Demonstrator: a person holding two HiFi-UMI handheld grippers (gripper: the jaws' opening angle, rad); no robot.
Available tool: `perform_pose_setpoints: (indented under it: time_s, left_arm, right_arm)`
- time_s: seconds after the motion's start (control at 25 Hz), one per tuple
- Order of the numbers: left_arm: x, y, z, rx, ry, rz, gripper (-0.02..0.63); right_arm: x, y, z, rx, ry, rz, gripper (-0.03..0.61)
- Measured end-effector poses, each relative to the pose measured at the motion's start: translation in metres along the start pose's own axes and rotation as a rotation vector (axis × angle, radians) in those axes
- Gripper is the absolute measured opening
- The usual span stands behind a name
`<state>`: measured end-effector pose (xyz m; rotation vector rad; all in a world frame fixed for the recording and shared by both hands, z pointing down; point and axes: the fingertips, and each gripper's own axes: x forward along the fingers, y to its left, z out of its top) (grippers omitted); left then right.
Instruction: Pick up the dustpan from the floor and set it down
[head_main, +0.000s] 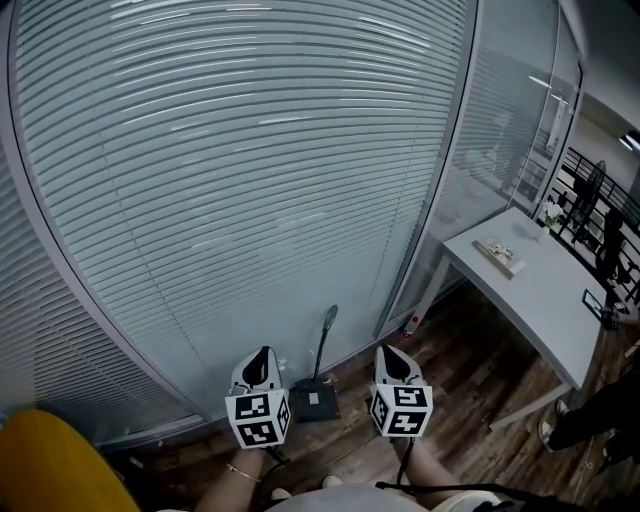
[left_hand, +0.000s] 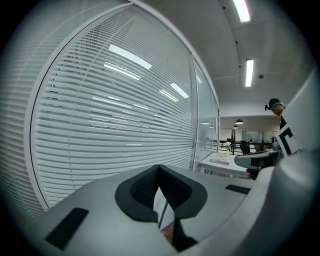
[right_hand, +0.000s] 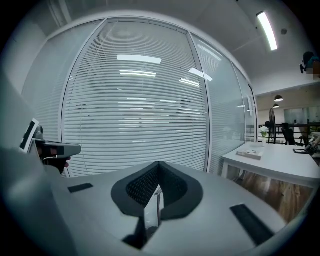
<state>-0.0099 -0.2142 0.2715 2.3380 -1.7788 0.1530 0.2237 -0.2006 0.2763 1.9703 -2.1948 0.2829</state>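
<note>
Dark grey dustpan (head_main: 315, 403), white table (head_main: 540, 300), brown wood-grain floor (head_main: 470, 370), pale striped blinds (head_main: 250, 180)

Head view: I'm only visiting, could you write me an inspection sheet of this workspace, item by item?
Surface: wooden floor, running up to a glass wall with blinds.
Job's things: dustpan on the floor against the glass, long handle upright, untouched.
Clutter: yellow object at lower left, cannot tell what; a flat item on the white table.
Grippers: left gripper and right gripper both shut, empty, held either side of the dustpan, above it.
Cables: a dark cable hangs below the right gripper.
Surroundings: office; a fan and a person's shoe at right.
</note>
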Motion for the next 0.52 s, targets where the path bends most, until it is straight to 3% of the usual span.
perform_pose_setpoints:
  time_s: [0.52]
  left_arm:
    - [0.0011, -0.0043, -0.007, -0.011, 0.01, -0.014, 0.018]
  right_arm:
    - [-0.0048, 0.0029, -0.0037, 0.013, -0.006, 0.005, 0.031]
